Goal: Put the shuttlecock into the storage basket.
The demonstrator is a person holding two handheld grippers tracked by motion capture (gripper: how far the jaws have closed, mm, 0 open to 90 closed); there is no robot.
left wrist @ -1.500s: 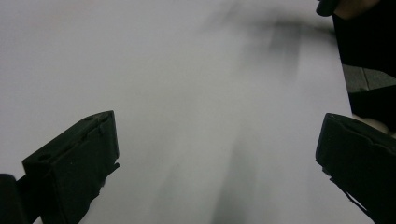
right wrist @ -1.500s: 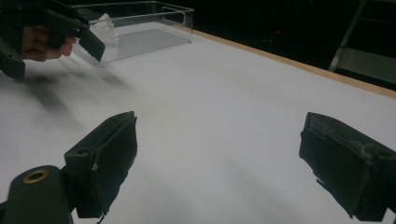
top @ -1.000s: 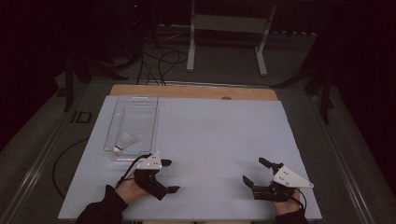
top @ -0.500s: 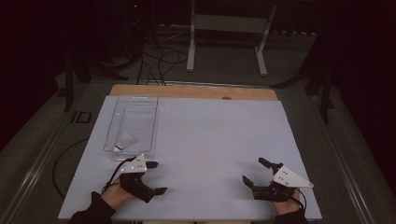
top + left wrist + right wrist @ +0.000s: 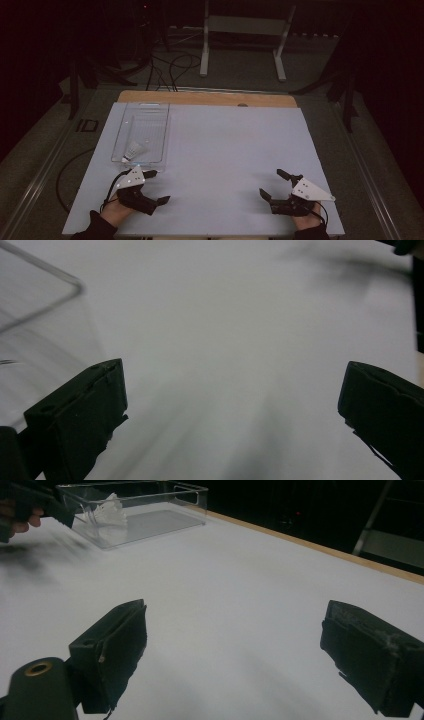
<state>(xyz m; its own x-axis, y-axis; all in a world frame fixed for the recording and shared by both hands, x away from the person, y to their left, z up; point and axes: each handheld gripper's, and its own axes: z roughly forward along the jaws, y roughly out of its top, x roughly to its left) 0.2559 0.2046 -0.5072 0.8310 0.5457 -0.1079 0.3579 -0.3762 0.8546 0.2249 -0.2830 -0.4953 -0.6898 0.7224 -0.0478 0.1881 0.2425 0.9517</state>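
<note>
Both sets of jaws gape wide with nothing between them, left gripper [image 5: 157,187] just short of the clear tray's [image 5: 162,131] near end, right gripper [image 5: 274,184] well off from the tray across the white table [image 5: 225,150], a small white object [image 5: 134,149] lying inside the tray's near end.

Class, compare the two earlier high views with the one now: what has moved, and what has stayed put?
The left gripper has drawn back toward the person and a little left, away from the clear tray, jaws open and empty throughout. Nothing was taken or let go. The right gripper stayed open in its place, and the tray with the white object in it did not shift.
</note>
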